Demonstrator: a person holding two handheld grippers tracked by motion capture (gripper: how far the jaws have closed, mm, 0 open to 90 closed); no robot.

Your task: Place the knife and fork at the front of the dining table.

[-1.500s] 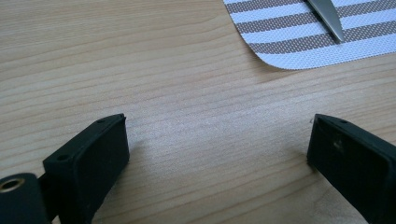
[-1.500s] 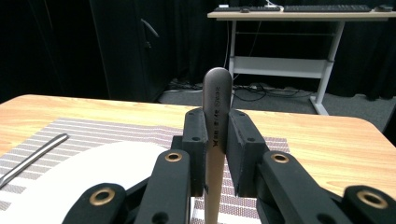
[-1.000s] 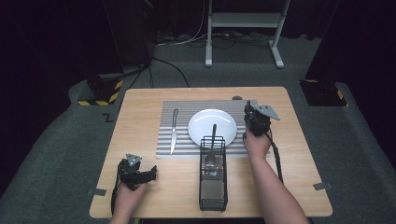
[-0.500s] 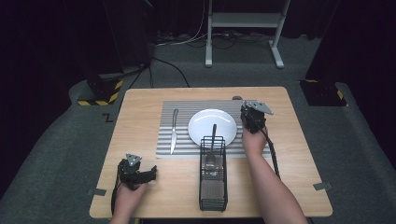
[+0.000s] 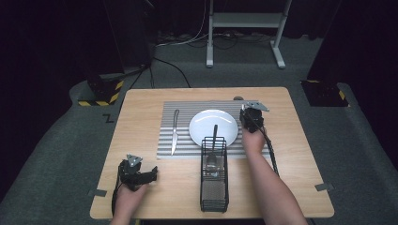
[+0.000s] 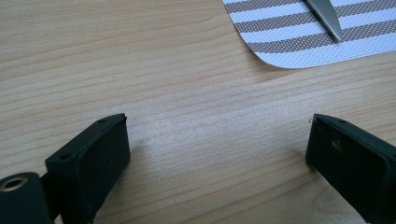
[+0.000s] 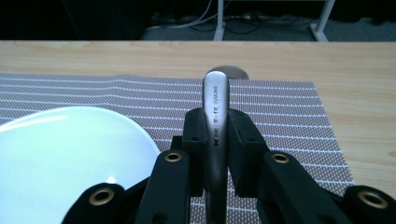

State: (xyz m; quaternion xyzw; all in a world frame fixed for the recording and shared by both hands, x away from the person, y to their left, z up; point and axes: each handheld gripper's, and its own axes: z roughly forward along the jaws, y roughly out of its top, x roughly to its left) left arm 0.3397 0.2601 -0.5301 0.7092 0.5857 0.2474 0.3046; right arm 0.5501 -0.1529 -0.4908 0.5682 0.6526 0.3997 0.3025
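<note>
My right gripper (image 7: pixel 216 135) is shut on the handle of a metal utensil (image 7: pixel 215 93), whose rounded end points ahead; its other end is hidden below the jaws. From above, this gripper (image 5: pixel 252 117) hovers over the striped placemat (image 5: pixel 183 110), just right of the white plate (image 5: pixel 206 123). A table knife (image 5: pixel 174 131) lies on the mat left of the plate. My left gripper (image 5: pixel 136 173) rests low at the table's front left. Its jaws (image 6: pixel 217 126) stand wide open over bare wood, with the knife tip (image 6: pixel 327 21) beyond them.
A black wire caddy (image 5: pixel 214 187) stands near the front edge in the middle, with one utensil (image 5: pixel 214 138) upright in it. A small dark round spot (image 7: pixel 229 71) sits on the wood past the mat. Dark floor, cables and a stand lie beyond the table.
My right gripper has shifted a little left and lower with the utensil, closer to the plate's right rim. The left gripper has stayed where it was.
</note>
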